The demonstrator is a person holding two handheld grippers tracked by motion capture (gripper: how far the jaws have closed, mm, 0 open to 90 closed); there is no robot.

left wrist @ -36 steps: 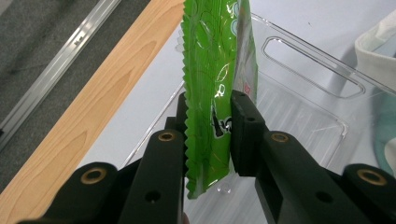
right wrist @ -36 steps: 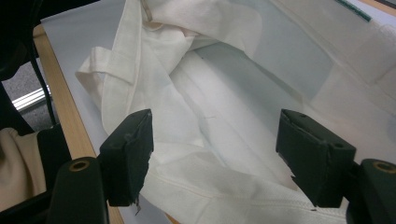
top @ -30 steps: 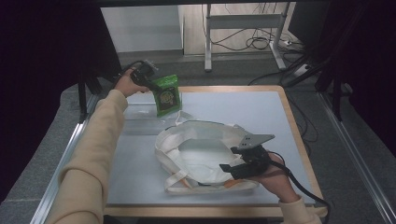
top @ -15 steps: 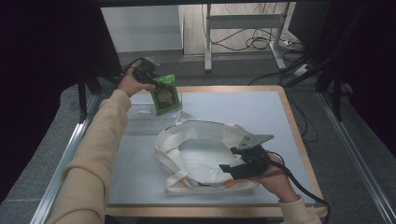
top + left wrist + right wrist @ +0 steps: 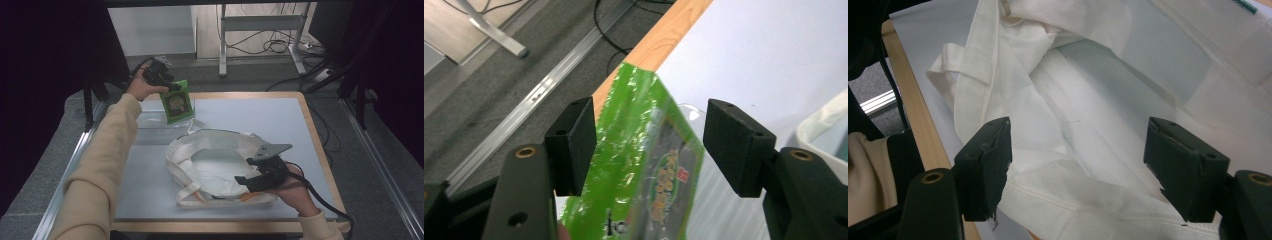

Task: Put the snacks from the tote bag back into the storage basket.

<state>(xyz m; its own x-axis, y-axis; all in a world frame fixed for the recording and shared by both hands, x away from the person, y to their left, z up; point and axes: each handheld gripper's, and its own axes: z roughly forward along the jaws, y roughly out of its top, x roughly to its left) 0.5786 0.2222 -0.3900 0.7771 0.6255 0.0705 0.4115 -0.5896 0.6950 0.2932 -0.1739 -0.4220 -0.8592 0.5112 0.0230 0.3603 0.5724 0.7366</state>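
From the high view, your left hand-held gripper (image 5: 167, 84) is at the far left corner of the tabletop (image 5: 260, 120), right at the top edge of a green snack packet (image 5: 177, 102) that stands tilted just inside the wooden rim. A clear plastic sheet (image 5: 150, 125) lies flat beside and under the packet. Nearer to you, a white cloth bag (image 5: 215, 165) lies slumped with its mouth spread wide, and your right hand-held gripper (image 5: 245, 181) sits at the bag's near right rim, its grey plate tilted above it. In the left gripper view, your left hand-held gripper (image 5: 649, 145) has just been opening: its jaws stand apart with the green snack packet (image 5: 644, 170) between them. The packet leans against the left pad, while the right pad stands clear of it with a gap, so nothing is clamped. Beyond the packet you see the wooden edge of the tabletop (image 5: 664, 35), and the white cloth bag (image 5: 824, 130) shows at the right edge. In the right gripper view, your right hand-held gripper (image 5: 1078, 150) has its jaws wide apart above the rim of the white cloth bag (image 5: 1073, 100); the folded hem runs under and between them, but neither pad pinches the cloth. The bag's open inside lies ahead, with a strap at the upper left.
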